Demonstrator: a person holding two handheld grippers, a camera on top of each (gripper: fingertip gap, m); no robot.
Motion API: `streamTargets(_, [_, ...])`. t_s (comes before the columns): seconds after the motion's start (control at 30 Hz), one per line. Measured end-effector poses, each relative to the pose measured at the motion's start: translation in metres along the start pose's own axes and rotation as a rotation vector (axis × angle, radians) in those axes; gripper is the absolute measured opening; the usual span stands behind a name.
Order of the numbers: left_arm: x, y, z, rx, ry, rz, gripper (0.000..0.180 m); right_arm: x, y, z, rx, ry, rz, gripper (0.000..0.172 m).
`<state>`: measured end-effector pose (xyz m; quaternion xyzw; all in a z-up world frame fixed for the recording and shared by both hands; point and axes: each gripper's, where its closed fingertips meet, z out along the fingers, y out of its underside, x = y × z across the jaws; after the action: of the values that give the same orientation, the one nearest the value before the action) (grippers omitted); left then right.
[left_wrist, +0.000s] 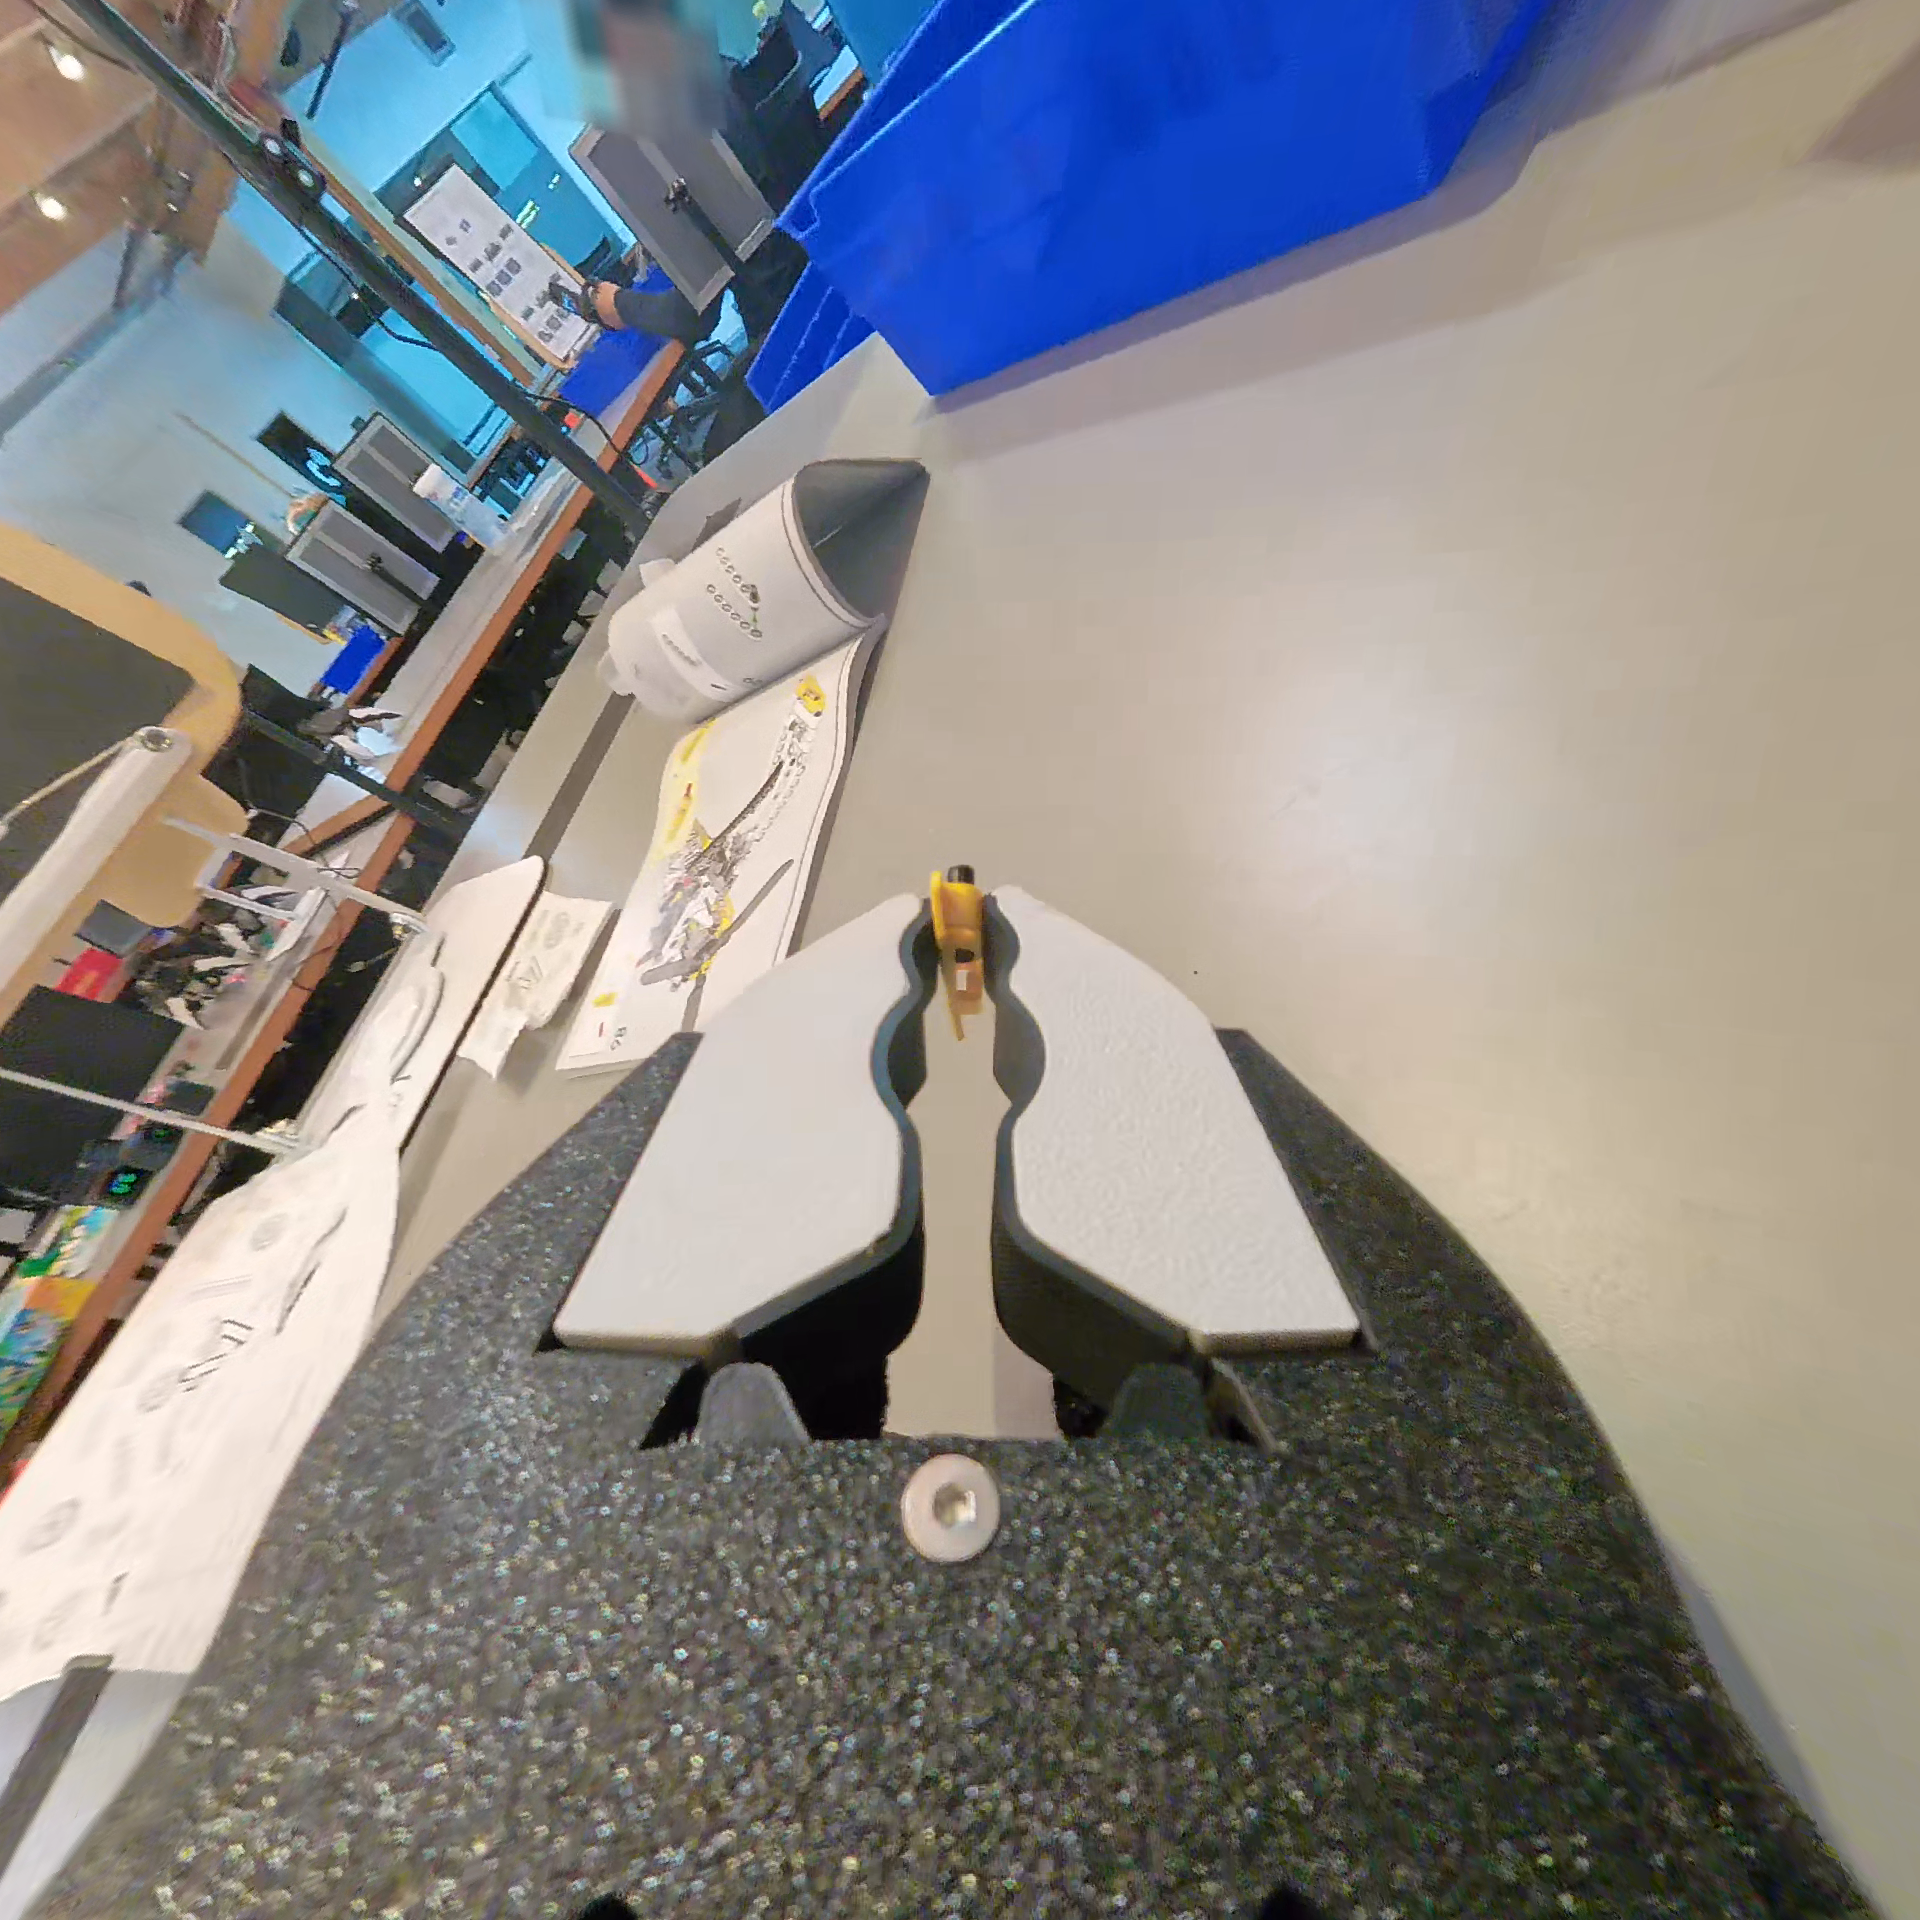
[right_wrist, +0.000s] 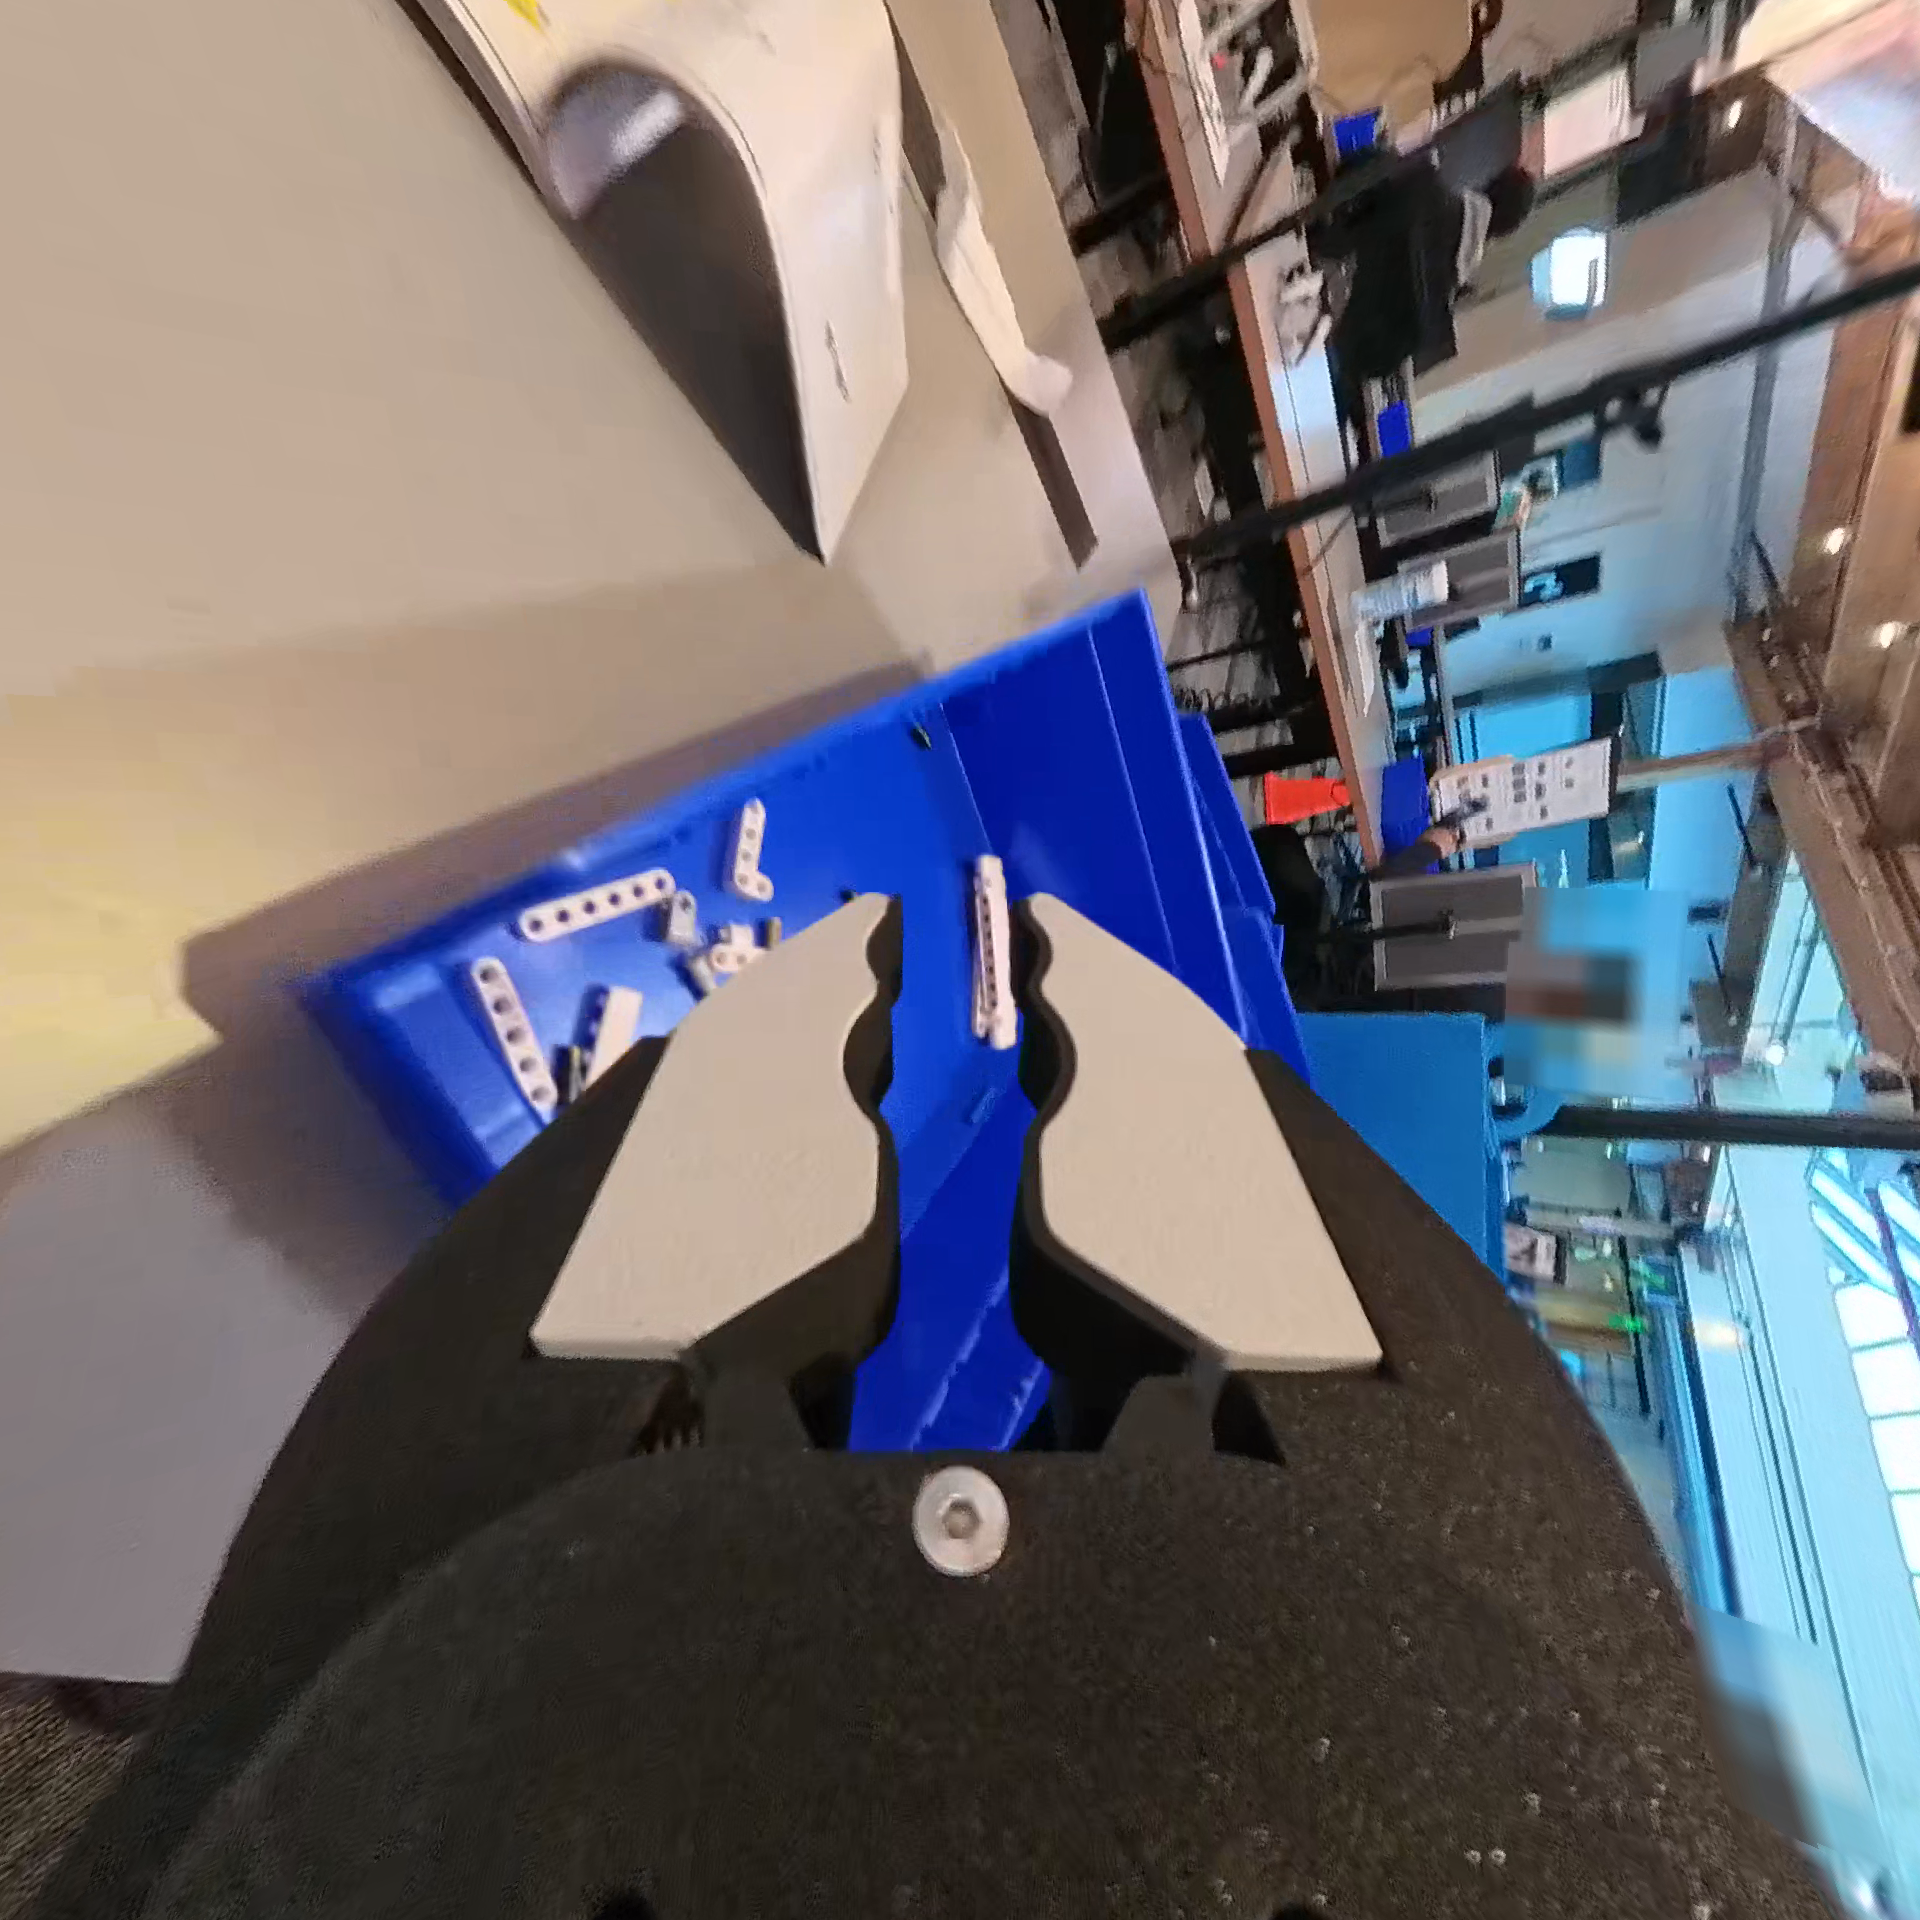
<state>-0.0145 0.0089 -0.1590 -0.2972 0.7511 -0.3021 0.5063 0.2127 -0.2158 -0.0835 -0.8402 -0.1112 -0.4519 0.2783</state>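
Observation:
My left gripper is shut on a small yellow plastic piece with a black pin at its far end. It holds the piece above the grey table. My right gripper is open over a blue bin. A white holed beam shows between its fingers, close to the right finger and well apart from the left one. Several more white holed beams and small parts lie on the bin's floor to the left.
An open instruction booklet lies on the table left of the left gripper, with a curled white page behind it and paper sheets nearer. Blue bins stand at the back. The booklet also shows in the right wrist view. The grippers' ends are close to 35 centimetres from one another.

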Motion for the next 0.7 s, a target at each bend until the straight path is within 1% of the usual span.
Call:
streamTargets(0.1, [0.004, -0.005, -0.002, 0.043, 0.050, -0.047, 0.009, -0.015, -0.043, -0.010, 0.108, -0.038, -0.077, 0.019])
streamTargets(0.17, [0.005, -0.009, -0.004, 0.079, 0.084, -0.093, 0.009, -0.038, -0.080, -0.017, 0.207, -0.110, -0.120, 0.019])
streamTargets(0.3, [0.001, -0.008, -0.006, 0.101, 0.093, -0.130, 0.009, -0.109, -0.150, -0.024, 0.418, -0.309, -0.222, 0.019])
streamTargets(0.4, [0.001, -0.010, -0.008, 0.117, 0.102, -0.125, 0.009, -0.158, -0.189, -0.021, 0.531, -0.410, -0.307, 0.019])
streamTargets(0.47, [0.003, -0.009, -0.008, 0.110, 0.102, -0.105, 0.009, -0.180, -0.210, -0.018, 0.595, -0.445, -0.351, 0.019])
streamTargets(0.57, [0.005, -0.007, -0.007, 0.084, 0.089, -0.031, 0.009, -0.197, -0.234, -0.017, 0.672, -0.492, -0.362, 0.018])
streamTargets(0.7, [0.010, -0.008, -0.007, 0.092, 0.097, 0.028, 0.009, -0.206, -0.247, -0.016, 0.731, -0.590, -0.327, 0.018])
